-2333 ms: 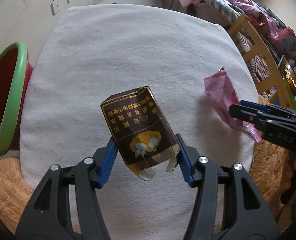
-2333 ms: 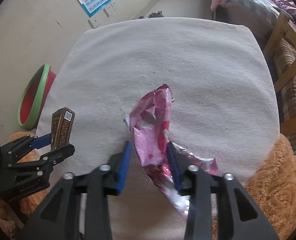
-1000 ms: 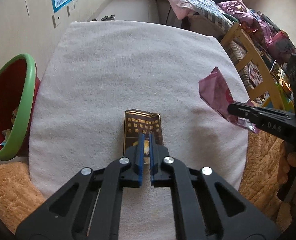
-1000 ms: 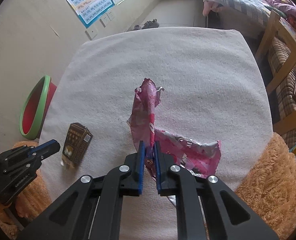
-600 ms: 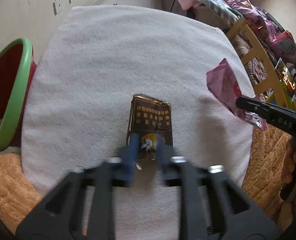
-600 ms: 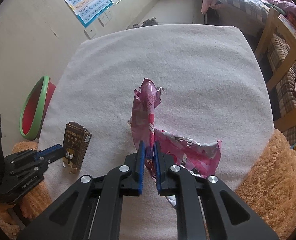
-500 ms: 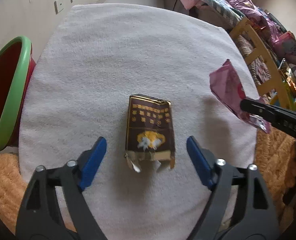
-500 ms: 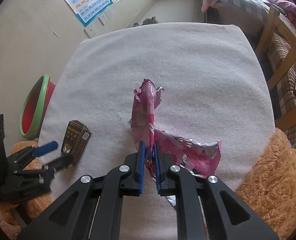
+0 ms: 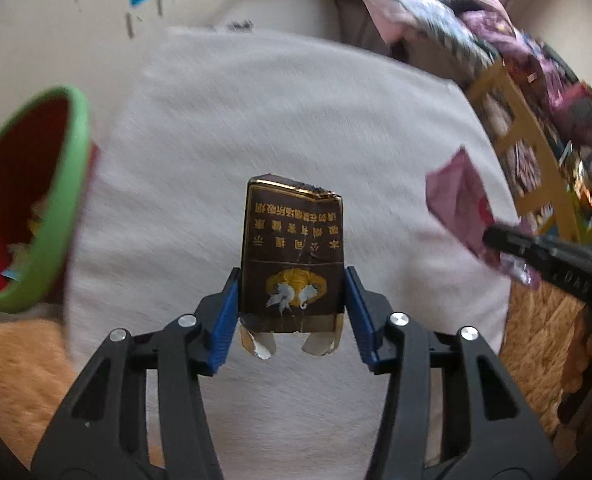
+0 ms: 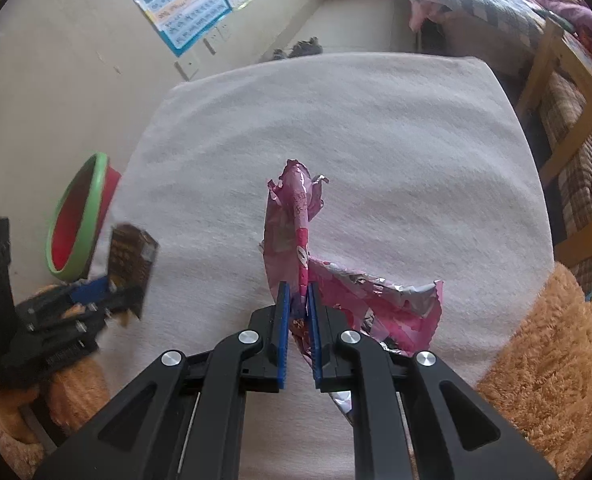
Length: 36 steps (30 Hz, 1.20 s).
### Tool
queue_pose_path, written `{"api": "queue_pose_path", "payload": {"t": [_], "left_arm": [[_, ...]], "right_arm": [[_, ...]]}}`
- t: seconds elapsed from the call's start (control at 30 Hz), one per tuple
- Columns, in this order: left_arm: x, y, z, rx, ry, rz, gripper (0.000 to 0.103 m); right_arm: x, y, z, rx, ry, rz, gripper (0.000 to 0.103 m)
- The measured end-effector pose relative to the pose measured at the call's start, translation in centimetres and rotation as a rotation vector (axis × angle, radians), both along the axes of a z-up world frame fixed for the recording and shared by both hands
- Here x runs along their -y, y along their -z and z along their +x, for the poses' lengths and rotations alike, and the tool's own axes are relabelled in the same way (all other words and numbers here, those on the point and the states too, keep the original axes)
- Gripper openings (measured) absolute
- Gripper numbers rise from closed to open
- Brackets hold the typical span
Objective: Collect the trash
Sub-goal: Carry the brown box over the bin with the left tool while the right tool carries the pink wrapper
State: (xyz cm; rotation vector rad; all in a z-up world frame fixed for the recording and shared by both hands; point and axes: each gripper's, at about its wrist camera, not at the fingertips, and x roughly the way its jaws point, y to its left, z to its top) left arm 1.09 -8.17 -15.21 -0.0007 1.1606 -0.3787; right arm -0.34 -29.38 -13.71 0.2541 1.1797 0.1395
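1. Your left claw is closing on the dark brown cigarette pack. The blue pads sit against its two sides near the torn lower end, and it is held above the white towel. The pack is crushed cardboard with gold lettering and frayed bottom flaps.
2. Your right claw is clamped almost fully together on the pink snack wrapper, a thin crinkled foil film with a silver inside, standing up from the pinch with a loose tail trailing right.
3. Both pieces are in hand, so picking up looks done; neither is binned yet.
4. The towel, which covers the table, is soft and nubby, bordered by an orange shaggy rug.
5. Farther left, the red bin with the green rim stands off the table's edge, scraps already inside.
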Motion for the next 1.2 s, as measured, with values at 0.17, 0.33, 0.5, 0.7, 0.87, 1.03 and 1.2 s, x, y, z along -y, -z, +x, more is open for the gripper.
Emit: {"api": "queue_pose_path", "payload": {"t": [0.17,0.33,0.5,0.7,0.87,1.03,1.2], "left_arm": [[-2.9,-3.5,0.9,0.114,-0.068,0.018,0.048],[-6.0,-5.4,1.8,0.18,-0.15,0.03,0.048],[-9.0,-6.3,2.3,0.212,-0.224,0.045,0.048],[-13.7,-6.4,2.4,0.216,-0.324,0.051,0.048],[-16.4,-6.0,2.4,0.21,-0.377,0.053,0.048],[-18.1,-5.3,2.7,0.198,-0.406,0.058,0.048],[-19.2,-4.5,3.2,0.182,-0.426,0.068,0.048]], "right_arm": [[-3.0,-1.8,1.2,0.044,-0.067,0.018,0.009],[-7.6,-3.5,3.0,0.085,-0.164,0.047,0.009],[-13.1,-4.7,4.7,0.122,-0.276,0.052,0.009],[-17.8,-5.4,6.5,0.137,-0.357,0.055,0.009],[-19.4,-5.2,7.6,0.126,-0.373,0.061,0.009],[-20.8,-5.1,8.5,0.114,-0.388,0.054,0.009],[-22.0,-4.7,9.9,0.103,-0.406,0.058,0.009]]}}
